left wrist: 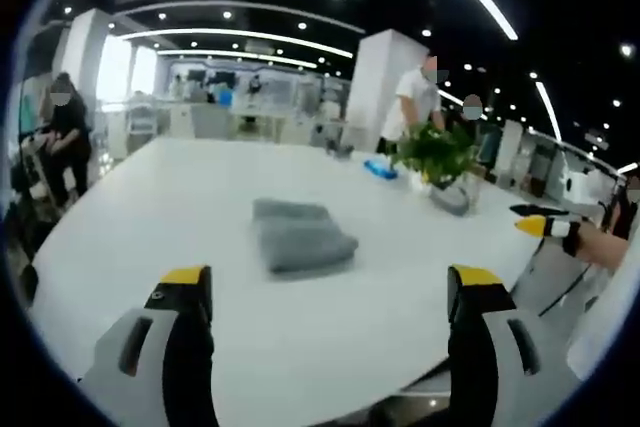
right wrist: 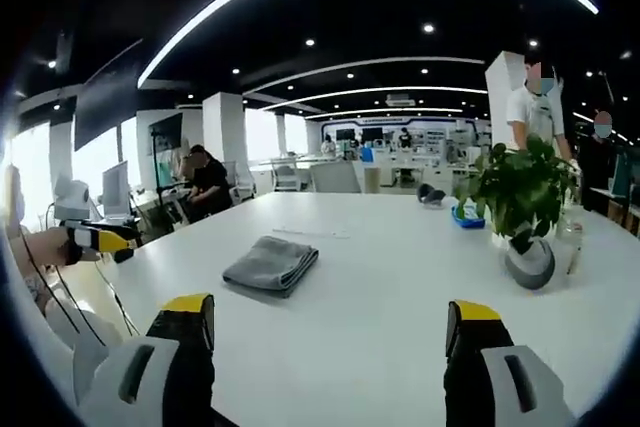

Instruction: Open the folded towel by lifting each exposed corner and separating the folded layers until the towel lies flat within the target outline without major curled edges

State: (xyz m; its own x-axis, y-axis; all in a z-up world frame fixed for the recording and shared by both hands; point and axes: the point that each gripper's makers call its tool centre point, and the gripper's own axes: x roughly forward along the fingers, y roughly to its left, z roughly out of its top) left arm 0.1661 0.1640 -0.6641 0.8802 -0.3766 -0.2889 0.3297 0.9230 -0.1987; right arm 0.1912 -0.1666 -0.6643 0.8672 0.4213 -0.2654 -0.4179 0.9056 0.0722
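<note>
Both claws released and well short of the grey towel (left wrist: 300, 235), folded mid-table (left wrist: 180, 187); soft, light, limp by the look of it, best pinched at an exposed top-layer corner.

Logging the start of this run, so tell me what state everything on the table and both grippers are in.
Towel: folded, lying flat on the table, untouched.
Left gripper: open, empty, short of the towel.
Right gripper: open, empty, off the towel.
Potted plant: upright, beyond the towel.
</note>
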